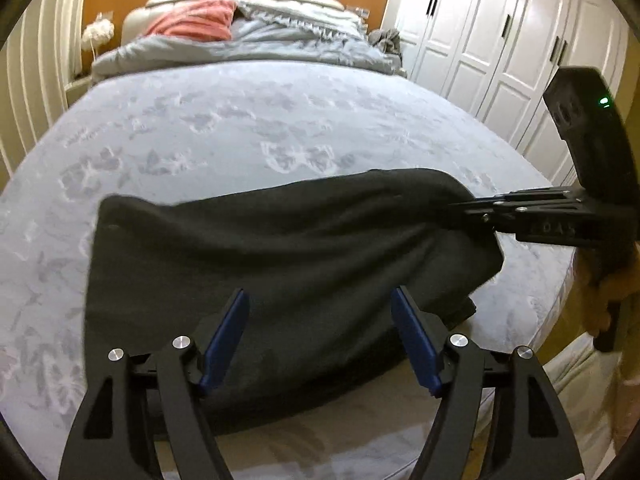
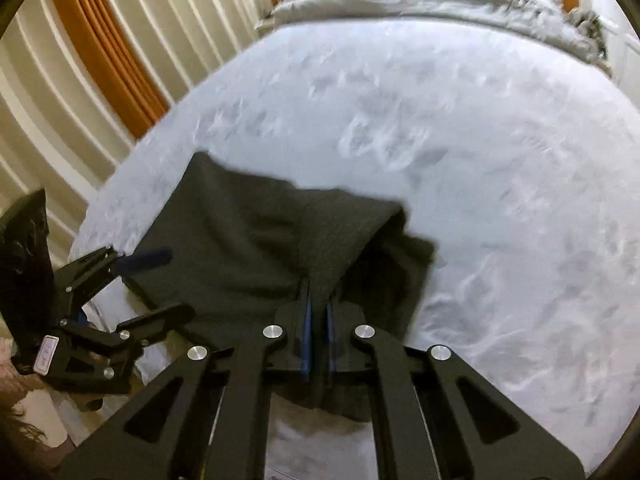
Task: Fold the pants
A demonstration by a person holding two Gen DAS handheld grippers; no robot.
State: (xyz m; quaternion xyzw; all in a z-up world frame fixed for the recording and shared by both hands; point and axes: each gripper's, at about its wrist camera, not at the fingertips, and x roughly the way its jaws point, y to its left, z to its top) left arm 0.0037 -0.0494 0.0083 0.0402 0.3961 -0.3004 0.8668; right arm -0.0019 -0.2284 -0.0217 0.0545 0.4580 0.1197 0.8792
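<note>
Left wrist view: black pants (image 1: 272,264) lying on the bed (image 1: 248,120) near its front edge, right gripper (image 2: 318,320) pinched closed on one raised end, apparently to carry it over, left gripper (image 1: 320,336) spread open above the cloth.

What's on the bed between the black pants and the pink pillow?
Only bare sheet, then a crumpled grey duvet just before the pillow. The left wrist view shows it beyond the pants.

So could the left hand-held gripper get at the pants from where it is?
Probably yes: the left hand-held gripper is open just above the black pants on the bed, nothing between them.
</note>
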